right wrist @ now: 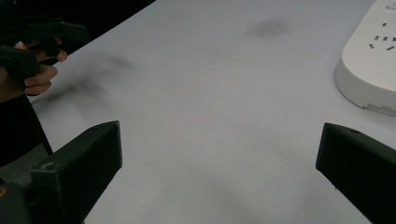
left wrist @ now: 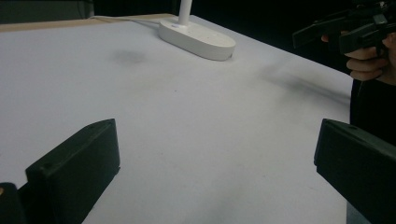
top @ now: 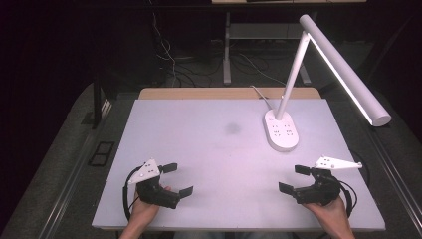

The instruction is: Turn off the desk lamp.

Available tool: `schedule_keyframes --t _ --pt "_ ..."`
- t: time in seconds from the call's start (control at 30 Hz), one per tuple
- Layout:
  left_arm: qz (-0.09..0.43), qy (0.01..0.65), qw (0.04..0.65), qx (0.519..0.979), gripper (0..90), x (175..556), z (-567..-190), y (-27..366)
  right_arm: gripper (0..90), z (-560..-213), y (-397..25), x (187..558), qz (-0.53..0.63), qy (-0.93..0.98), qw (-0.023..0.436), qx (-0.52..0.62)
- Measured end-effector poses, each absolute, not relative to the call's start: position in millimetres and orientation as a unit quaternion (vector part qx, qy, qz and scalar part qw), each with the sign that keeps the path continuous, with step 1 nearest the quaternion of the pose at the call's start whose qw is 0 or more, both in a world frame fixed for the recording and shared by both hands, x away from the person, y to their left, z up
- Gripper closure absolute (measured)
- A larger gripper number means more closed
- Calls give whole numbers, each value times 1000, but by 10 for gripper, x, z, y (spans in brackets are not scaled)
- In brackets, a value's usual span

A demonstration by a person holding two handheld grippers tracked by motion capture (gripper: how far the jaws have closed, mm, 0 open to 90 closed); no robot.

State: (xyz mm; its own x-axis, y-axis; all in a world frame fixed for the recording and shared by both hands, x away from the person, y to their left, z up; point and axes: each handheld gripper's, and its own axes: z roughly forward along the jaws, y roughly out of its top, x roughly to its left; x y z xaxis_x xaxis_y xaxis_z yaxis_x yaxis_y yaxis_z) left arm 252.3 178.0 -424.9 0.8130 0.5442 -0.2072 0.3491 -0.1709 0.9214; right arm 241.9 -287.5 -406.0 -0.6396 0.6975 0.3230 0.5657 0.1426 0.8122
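My left gripper [top: 177,179] hovers over the near left part of the white table [top: 209,149], jaws wide apart with nothing between them. My right gripper [top: 293,178] is held over the near right part, also open and empty. The two point toward each other across the table's front. In the left gripper view its own jaws [left wrist: 215,158] frame bare tabletop, and the other hand's gripper [left wrist: 348,28] shows at the upper right. In the right gripper view its jaws [right wrist: 219,163] frame bare tabletop, with the other hand [right wrist: 32,70] at the upper left.
A white desk lamp [top: 303,64] stands on its oval base [top: 281,130] at the back right, its lit bar [top: 348,74] reaching over the table's right edge. Its cable [top: 261,94] runs off the far edge. A faint dark smudge [top: 233,128] marks the table's middle.
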Motion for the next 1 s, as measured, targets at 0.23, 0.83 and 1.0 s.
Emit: schedule_keyframes --t 0.23,0.83,1.0 --pt "84 293 573 761 0 2519 -4248 1780 3 -4071 -2878 2418 502 753 54 422" --pt "82 290 569 765 0 2513 -4256 1771 4 -4080 -2881 2425 486 764 39 422" --pt "81 293 568 764 0 2505 -4259 1776 4 -4075 -2890 2438 486 765 40 420"
